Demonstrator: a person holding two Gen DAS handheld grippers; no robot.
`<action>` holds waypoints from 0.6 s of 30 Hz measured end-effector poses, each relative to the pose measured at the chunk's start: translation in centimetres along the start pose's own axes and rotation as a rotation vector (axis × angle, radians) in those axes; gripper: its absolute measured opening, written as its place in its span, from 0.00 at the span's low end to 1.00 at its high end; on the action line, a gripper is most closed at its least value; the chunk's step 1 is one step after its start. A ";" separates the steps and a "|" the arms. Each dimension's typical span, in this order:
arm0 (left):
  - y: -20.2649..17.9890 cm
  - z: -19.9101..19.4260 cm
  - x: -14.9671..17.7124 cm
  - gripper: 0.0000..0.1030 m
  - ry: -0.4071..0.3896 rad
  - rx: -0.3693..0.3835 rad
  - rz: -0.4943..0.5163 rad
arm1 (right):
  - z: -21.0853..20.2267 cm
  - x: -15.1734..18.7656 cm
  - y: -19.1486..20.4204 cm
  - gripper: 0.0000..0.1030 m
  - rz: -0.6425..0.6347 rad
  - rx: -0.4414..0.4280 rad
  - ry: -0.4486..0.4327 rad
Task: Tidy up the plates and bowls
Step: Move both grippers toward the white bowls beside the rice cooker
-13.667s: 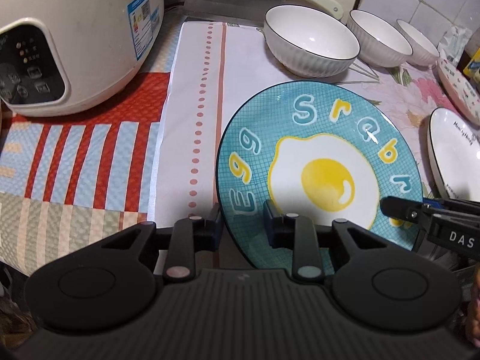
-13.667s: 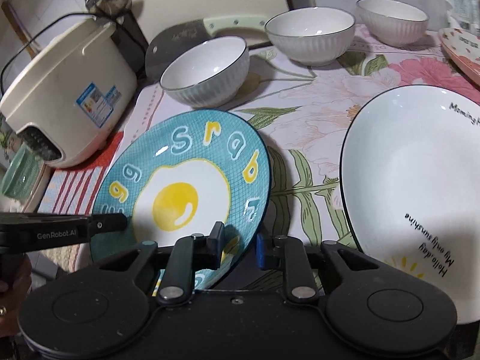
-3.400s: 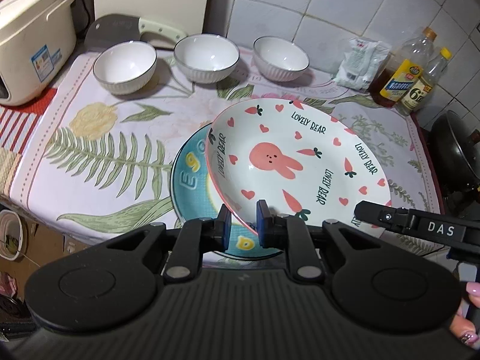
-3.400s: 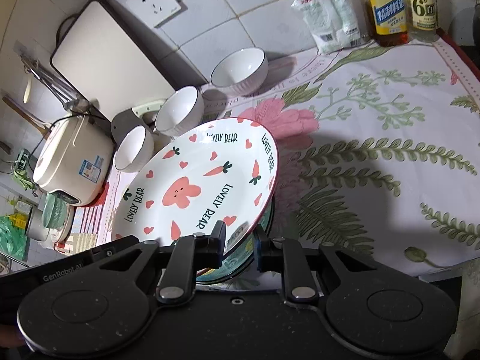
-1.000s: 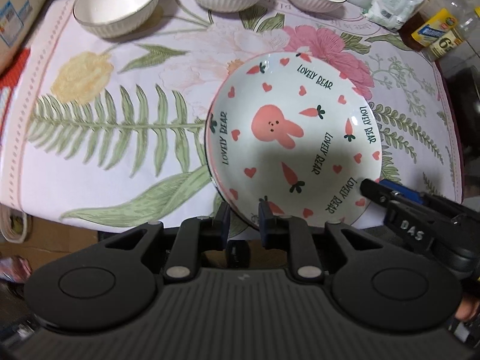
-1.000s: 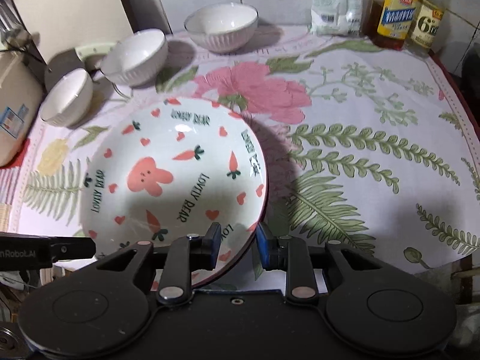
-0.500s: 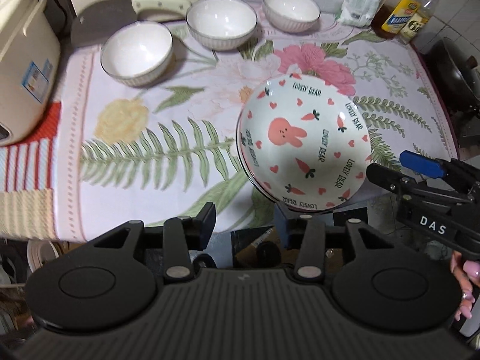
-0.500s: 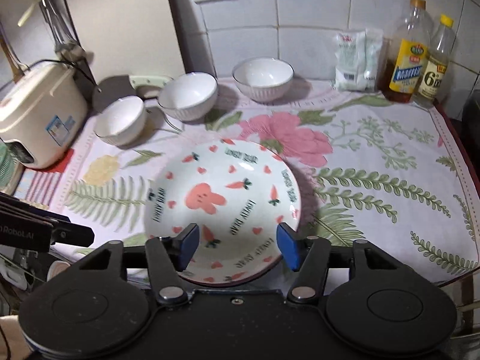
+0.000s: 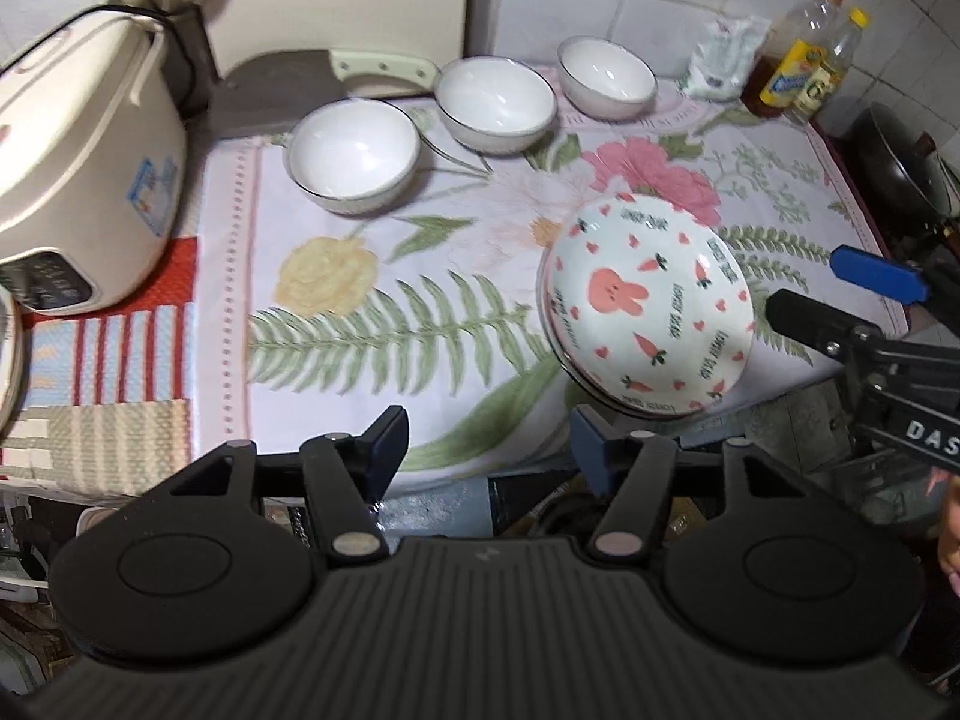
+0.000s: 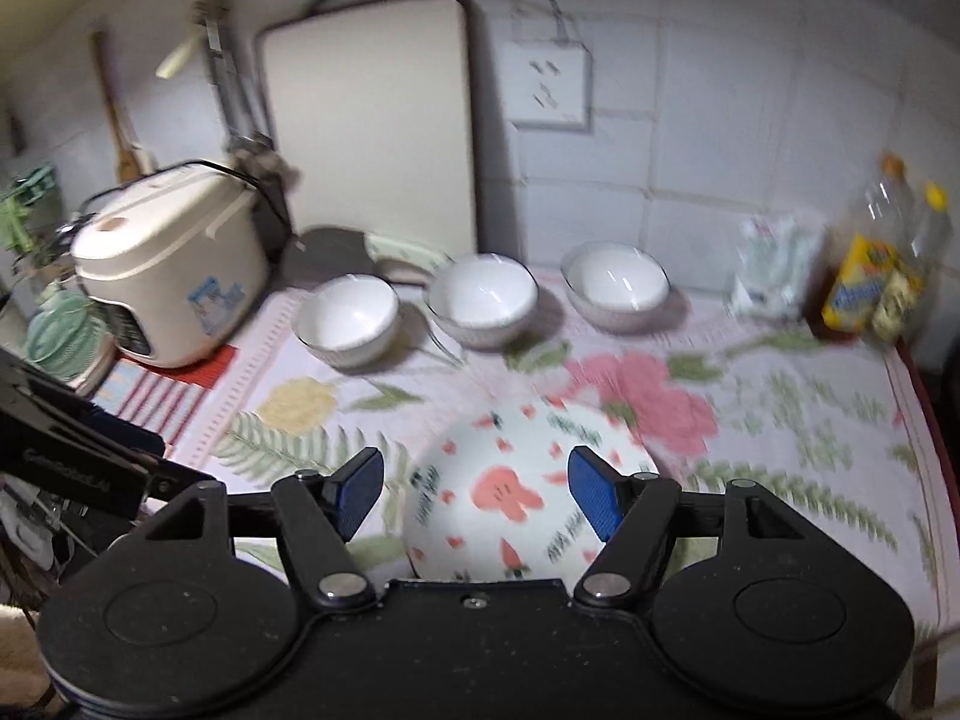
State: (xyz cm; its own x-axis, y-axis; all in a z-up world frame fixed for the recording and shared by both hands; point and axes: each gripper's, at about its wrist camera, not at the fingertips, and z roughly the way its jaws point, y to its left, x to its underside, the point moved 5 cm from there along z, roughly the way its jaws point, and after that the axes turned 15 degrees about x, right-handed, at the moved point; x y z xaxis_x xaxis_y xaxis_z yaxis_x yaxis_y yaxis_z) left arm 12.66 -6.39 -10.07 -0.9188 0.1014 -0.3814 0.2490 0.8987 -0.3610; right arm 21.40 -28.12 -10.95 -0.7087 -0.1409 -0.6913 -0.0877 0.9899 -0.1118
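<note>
The pink bunny plate (image 9: 645, 306) (image 10: 504, 492) rests on top of a plate stack near the counter's front edge. Three white bowls stand in a row at the back: left bowl (image 9: 354, 153) (image 10: 351, 315), middle bowl (image 9: 495, 102) (image 10: 486, 294), right bowl (image 9: 606, 75) (image 10: 618, 282). My left gripper (image 9: 489, 444) hangs above and in front of the counter edge, left of the plate, its jaws opening with nothing between them. My right gripper (image 10: 474, 492) (image 9: 840, 294) is raised above the plate's near right side, jaws opening, pads clear of the rim.
A cream rice cooker (image 9: 78, 180) fills the left end. A cutting board (image 10: 372, 120) leans on the tiled wall, a cleaver (image 9: 336, 69) lying below it. Oil bottles (image 9: 804, 69), a white bag (image 9: 726, 60) and a dark wok (image 9: 900, 162) sit at the right.
Both grippers were shut on the bunny plate's near rim; they have let go, opened wide, and risen back from it. The plate stays on the stack.
</note>
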 end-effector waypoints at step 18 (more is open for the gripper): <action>6.8 -3.0 -5.8 0.73 -0.145 -0.138 0.024 | 3.2 -5.3 5.9 0.72 -0.092 -0.179 -0.152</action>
State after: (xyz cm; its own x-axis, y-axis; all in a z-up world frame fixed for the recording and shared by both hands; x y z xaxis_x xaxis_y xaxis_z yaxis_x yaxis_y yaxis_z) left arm 18.73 0.43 -7.77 -0.8571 0.0695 -0.5104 0.2165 0.9477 -0.2345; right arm 26.91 -21.60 -10.23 -0.5793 -0.2187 -0.7852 -0.2795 0.9582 -0.0607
